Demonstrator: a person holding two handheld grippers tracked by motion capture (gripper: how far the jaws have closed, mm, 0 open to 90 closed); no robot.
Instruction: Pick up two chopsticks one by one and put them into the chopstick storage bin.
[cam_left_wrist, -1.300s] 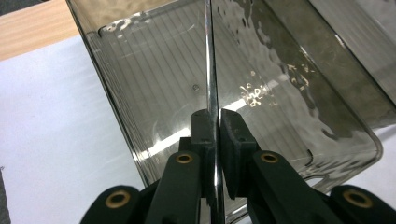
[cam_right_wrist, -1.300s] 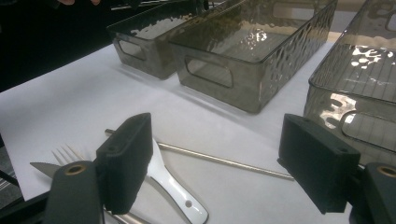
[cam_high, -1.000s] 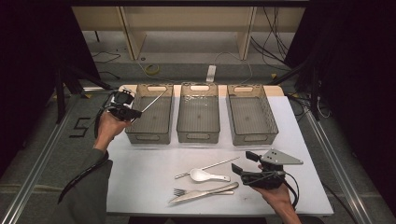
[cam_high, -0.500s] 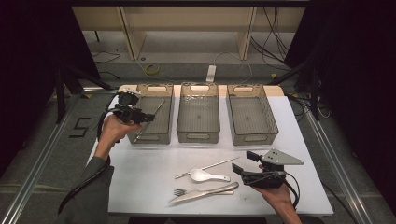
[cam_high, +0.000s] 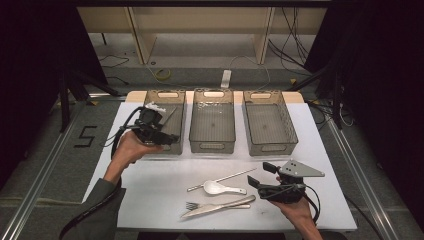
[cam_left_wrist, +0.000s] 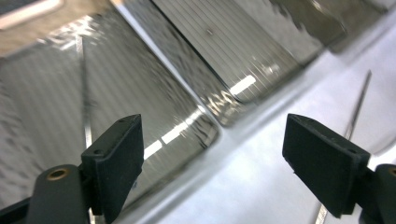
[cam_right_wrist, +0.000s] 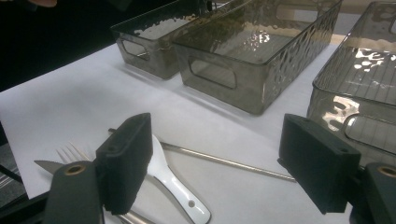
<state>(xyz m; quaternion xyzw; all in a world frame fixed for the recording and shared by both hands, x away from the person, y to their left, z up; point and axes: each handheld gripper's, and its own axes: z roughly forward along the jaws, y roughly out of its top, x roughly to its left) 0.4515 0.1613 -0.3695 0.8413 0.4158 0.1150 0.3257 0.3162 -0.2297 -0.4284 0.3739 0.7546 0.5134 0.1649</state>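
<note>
A: Quick pass. What was hard to see?

B: In the left gripper view the left bin (cam_left_wrist: 116, 93) was blurred and cut off at the frame edge. A thin metal chopstick (cam_left_wrist: 85, 112) lay inside it, just a streak on the bin floor. In the high view the left gripper (cam_high: 159, 134) and its hand covered most of that bin (cam_high: 170, 95), so only a sliver of the stick showed beside the gripper.

A: Left gripper state?

B: Jaws wide apart, had just been opening, nothing between them. It hung over the left bin's near end.

A: Right one?

B: Right gripper (cam_high: 256, 181) had its jaws spread too, holding nothing, low over the table (cam_high: 150, 180) well in front of the right bin (cam_high: 267, 122). Its own jaws cut off part of the spoon (cam_right_wrist: 177, 186) in the right gripper view.

A: Other stuff?

B: All relative to the middle bin (cam_high: 212, 120): a second chopstick (cam_high: 222, 180) lay in front of it, the white spoon (cam_high: 220, 188) just nearer than that, touching or nearly so, couldn't tell. Fork (cam_high: 200, 205) and knife (cam_high: 220, 205) lay nearest the person, overlapping, knife on top I think. In the right gripper view the fork (cam_right_wrist: 70, 154) tines and knife (cam_right_wrist: 46, 165) tip poked out beside the jaw, the rest hidden.

A: Anything in the middle and right bins?

B: Nothing I could make out.
</note>
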